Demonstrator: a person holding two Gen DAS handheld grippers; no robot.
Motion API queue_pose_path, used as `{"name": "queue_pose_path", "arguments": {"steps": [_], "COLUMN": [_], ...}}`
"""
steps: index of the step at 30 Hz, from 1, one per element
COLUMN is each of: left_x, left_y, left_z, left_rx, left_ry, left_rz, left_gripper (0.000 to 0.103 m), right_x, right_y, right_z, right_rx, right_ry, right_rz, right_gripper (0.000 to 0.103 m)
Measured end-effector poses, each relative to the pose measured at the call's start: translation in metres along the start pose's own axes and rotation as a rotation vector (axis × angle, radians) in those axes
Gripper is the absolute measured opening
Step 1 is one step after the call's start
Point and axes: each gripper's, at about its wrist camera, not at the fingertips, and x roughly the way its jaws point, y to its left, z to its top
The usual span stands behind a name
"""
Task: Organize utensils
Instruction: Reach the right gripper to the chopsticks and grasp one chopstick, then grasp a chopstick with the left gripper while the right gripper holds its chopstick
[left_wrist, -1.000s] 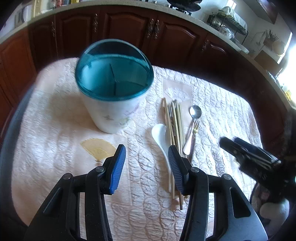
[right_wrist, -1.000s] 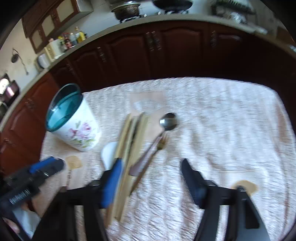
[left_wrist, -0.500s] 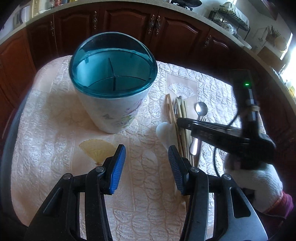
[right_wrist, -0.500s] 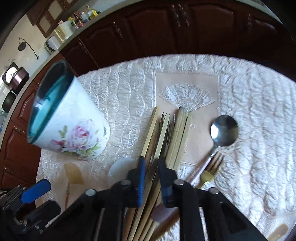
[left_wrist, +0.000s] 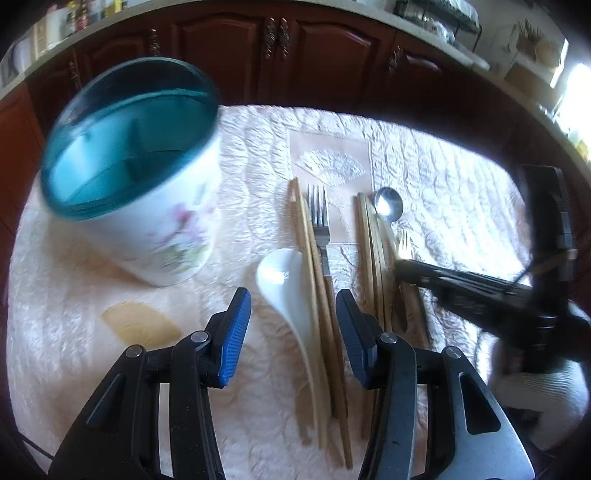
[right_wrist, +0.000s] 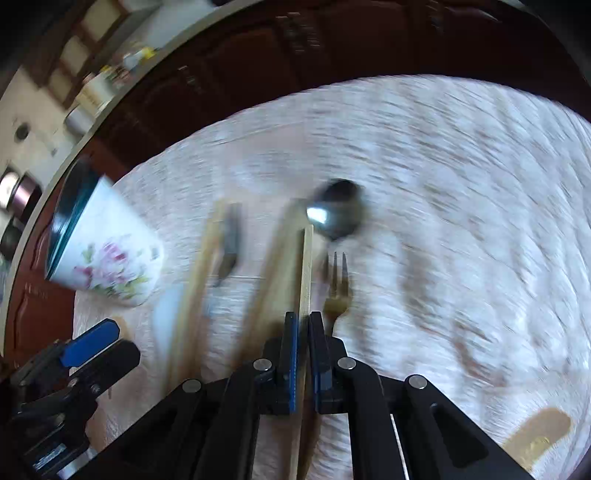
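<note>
A white floral utensil holder (left_wrist: 147, 206) with a teal divided inside stands at the left, also in the right wrist view (right_wrist: 107, 254). To its right lie a white ceramic spoon (left_wrist: 291, 291), wooden chopsticks (left_wrist: 317, 295), a silver fork (left_wrist: 319, 221), more chopsticks (left_wrist: 373, 258), a metal spoon (left_wrist: 388, 203) and a gold fork (right_wrist: 336, 291). My left gripper (left_wrist: 293, 325) is open above the white spoon and chopsticks. My right gripper (right_wrist: 303, 325) is shut on one wooden chopstick (right_wrist: 306, 266) that sticks out forward between its pads.
A quilted cream cloth (left_wrist: 443, 177) covers the table. Dark wooden cabinets (left_wrist: 280, 51) run along the far side, with a counter of kitchen items above. The right gripper body (left_wrist: 517, 295) and gloved hand show at the right of the left wrist view.
My right gripper has closed on a chopstick and shifted right, spreading the chopsticks into two groups. My left gripper has moved right, over the white spoon.
</note>
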Motion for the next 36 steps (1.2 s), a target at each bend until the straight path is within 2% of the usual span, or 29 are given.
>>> {"name": "queue_pose_path", "arguments": {"steps": [2, 3, 4, 5, 7, 9, 13, 20, 25, 29, 32, 35, 36], "left_x": [0.015, 0.023, 0.033, 0.038, 0.04, 0.038, 0.027, -0.016, -0.028, -0.028, -0.027, -0.03, -0.031], "left_y": [-0.007, -0.011, -0.014, -0.013, -0.013, -0.015, -0.002, 0.038, 0.074, 0.097, 0.108, 0.119, 0.12], "left_z": [0.001, 0.001, 0.001, 0.0, -0.002, -0.004, -0.015, -0.041, -0.064, -0.082, -0.089, -0.086, -0.082], "left_rx": [0.016, 0.023, 0.027, 0.029, 0.02, 0.031, 0.017, -0.011, -0.06, -0.113, -0.131, -0.14, -0.144], "left_ry": [0.019, 0.031, 0.051, 0.066, 0.053, 0.064, 0.08, 0.076, 0.114, 0.132, 0.134, 0.128, 0.122], "left_rz": [0.015, 0.021, 0.023, 0.023, -0.006, -0.022, -0.077, -0.132, -0.12, -0.094, -0.059, -0.056, -0.057], "left_gripper": [0.047, 0.041, 0.031, 0.027, 0.012, 0.006, 0.006, 0.005, 0.005, 0.005, 0.005, 0.015, 0.022], "right_x": [-0.005, -0.008, -0.01, -0.012, -0.018, -0.024, -0.038, -0.047, -0.037, -0.03, -0.022, -0.011, -0.007], "right_y": [-0.011, -0.013, -0.015, -0.015, -0.018, -0.025, -0.027, 0.002, 0.02, 0.033, 0.049, 0.061, 0.063], "right_z": [-0.001, -0.002, -0.003, -0.004, -0.007, -0.013, -0.025, -0.041, -0.057, -0.071, -0.073, -0.071, -0.072], "right_rx": [0.036, 0.041, 0.043, 0.045, 0.047, 0.053, 0.049, 0.038, 0.043, 0.05, 0.035, 0.016, 0.019], "right_ry": [-0.002, -0.004, -0.005, -0.005, -0.008, -0.01, -0.018, 0.007, 0.073, 0.115, 0.133, 0.157, 0.169], "right_rz": [-0.011, -0.005, -0.001, 0.003, 0.012, 0.027, 0.069, 0.177, 0.189, 0.263, 0.283, 0.246, 0.231], "right_gripper": [0.005, 0.005, 0.005, 0.005, 0.005, 0.005, 0.005, 0.005, 0.005, 0.005, 0.005, 0.005, 0.005]}}
